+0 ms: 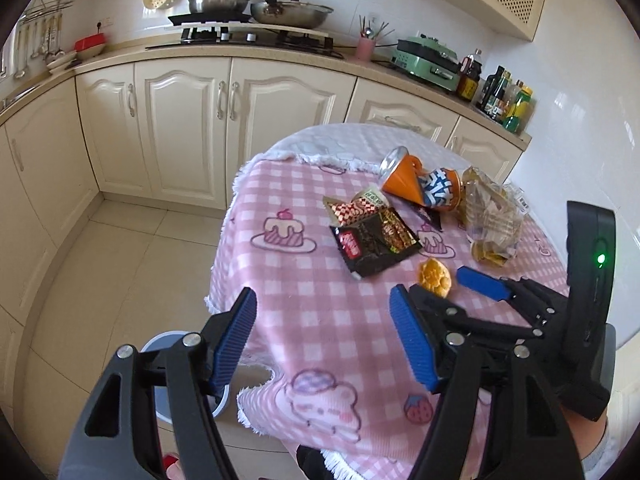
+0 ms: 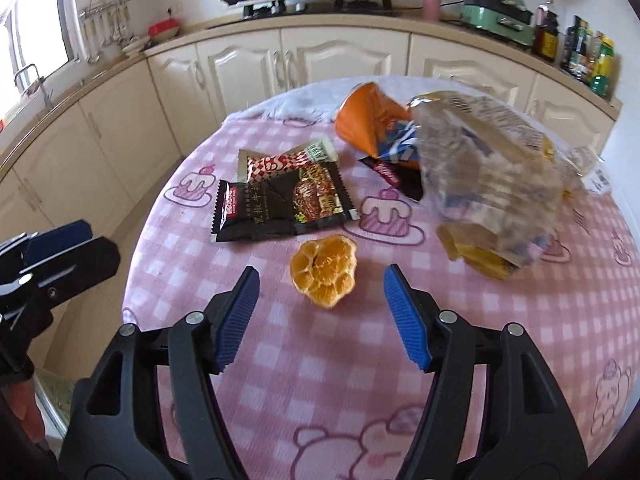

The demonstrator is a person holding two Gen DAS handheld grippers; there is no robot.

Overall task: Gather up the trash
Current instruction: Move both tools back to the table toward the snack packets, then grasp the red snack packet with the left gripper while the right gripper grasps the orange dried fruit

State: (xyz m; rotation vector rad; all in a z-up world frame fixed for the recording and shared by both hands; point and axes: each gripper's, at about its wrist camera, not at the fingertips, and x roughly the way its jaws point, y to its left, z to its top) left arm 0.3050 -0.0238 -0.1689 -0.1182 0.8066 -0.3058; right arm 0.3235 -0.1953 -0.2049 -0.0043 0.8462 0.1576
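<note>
Trash: scattered on the pink checked surface (image 2: 280,360), so each piece needs its own pick.
Left gripper (image 1: 324,344): fingers apart and empty, hanging over the surface's near edge, above a grey bin (image 1: 168,344) on the floor.
Black wrapper (image 2: 280,204): flat, overlapping a red checked wrapper (image 2: 280,162).
Orange peel (image 2: 324,274): nearest, alone.
Right gripper (image 2: 320,316): fingers spread, nothing between them, aimed at the peel, probably the next pick.
Orange bag (image 2: 360,120), clear bag (image 2: 488,176): crumpled together, far right.
</note>
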